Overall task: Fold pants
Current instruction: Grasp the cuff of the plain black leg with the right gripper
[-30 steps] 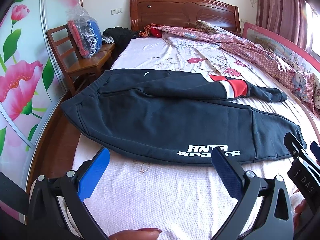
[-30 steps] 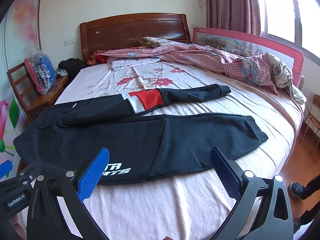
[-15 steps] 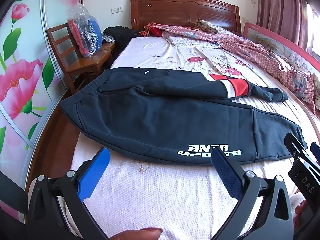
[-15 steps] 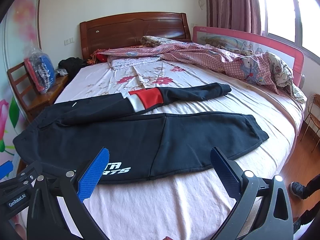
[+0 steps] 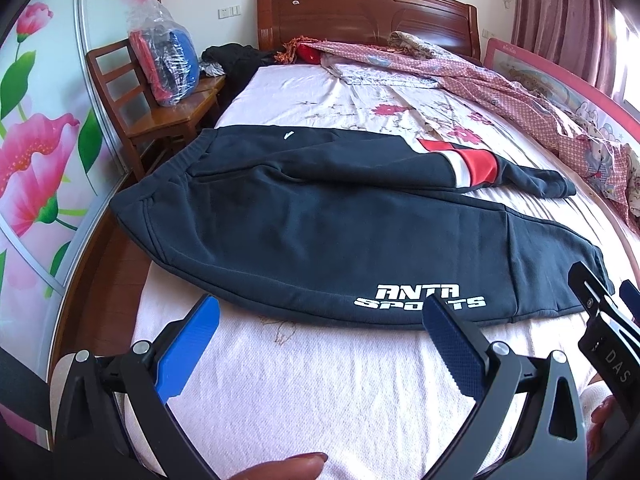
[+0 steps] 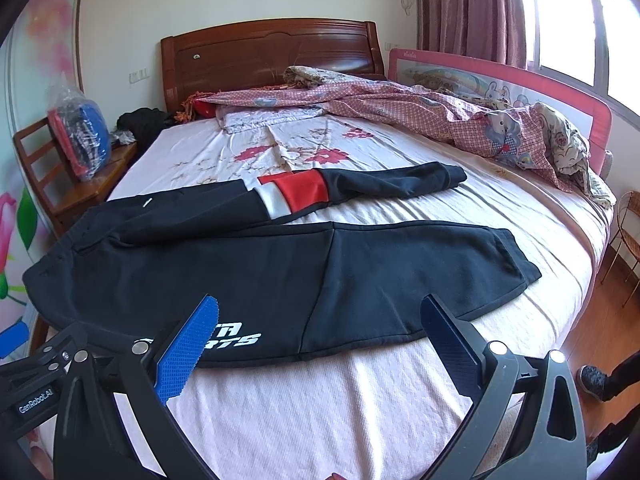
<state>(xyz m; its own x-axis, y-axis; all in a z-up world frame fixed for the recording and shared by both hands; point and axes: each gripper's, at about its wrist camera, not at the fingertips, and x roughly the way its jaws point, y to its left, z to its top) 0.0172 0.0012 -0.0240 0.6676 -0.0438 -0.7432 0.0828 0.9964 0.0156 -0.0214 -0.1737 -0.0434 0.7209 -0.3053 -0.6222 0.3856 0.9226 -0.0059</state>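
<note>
Dark navy sweatpants (image 5: 320,232) lie spread flat across the bed, waistband at the left, legs running right. The near leg bears white "ANTA SPORTS" lettering (image 5: 420,297); the far leg has a red and white band (image 5: 468,166). They also show in the right wrist view (image 6: 280,272). My left gripper (image 5: 320,320) is open and empty, hovering above the sheet just short of the near leg's edge. My right gripper (image 6: 318,320) is open and empty, near the same edge further toward the cuff (image 6: 508,268).
The bed has a pink sheet (image 5: 320,392) and a wooden headboard (image 5: 360,12). A crumpled checked quilt (image 6: 460,120) lies along the pink side rail (image 6: 520,84). A wooden chair (image 5: 160,120) with a bagged bundle stands at the left. Someone's foot (image 6: 596,380) is on the floor, right.
Both views have shifted only slightly; the pants lie as before and both grippers stay open.
</note>
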